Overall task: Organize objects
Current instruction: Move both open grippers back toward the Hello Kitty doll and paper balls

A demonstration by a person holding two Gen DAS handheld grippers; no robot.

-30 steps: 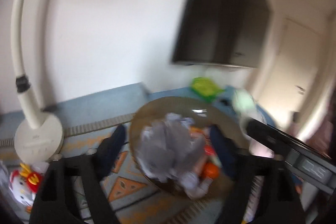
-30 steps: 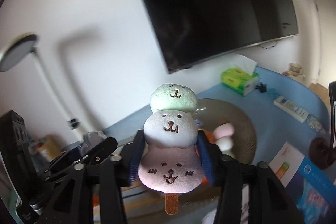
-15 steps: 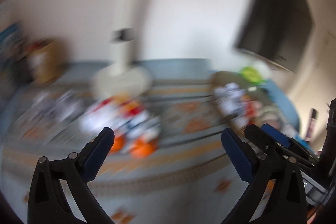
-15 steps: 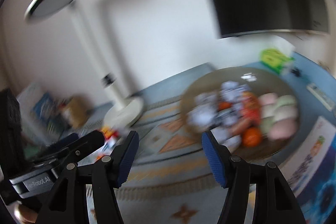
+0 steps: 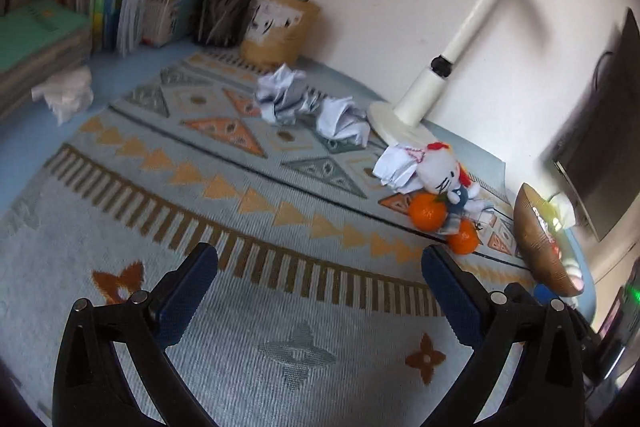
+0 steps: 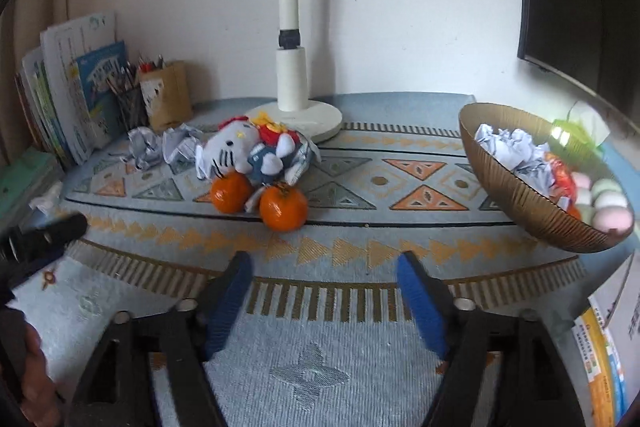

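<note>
While both tools, left (image 5: pixel 318 291) and right (image 6: pixel 324 293), are held agape and empty, the soft white cat plush (image 6: pixel 250 151) atop two oranges (image 6: pixel 283 207) is best pinched lightly around its yielding body.

No text, label, brand or number can be read: the print on the book covers (image 6: pixel 96 87) left of the lamp (image 6: pixel 294 107) is too small and blurred.
</note>
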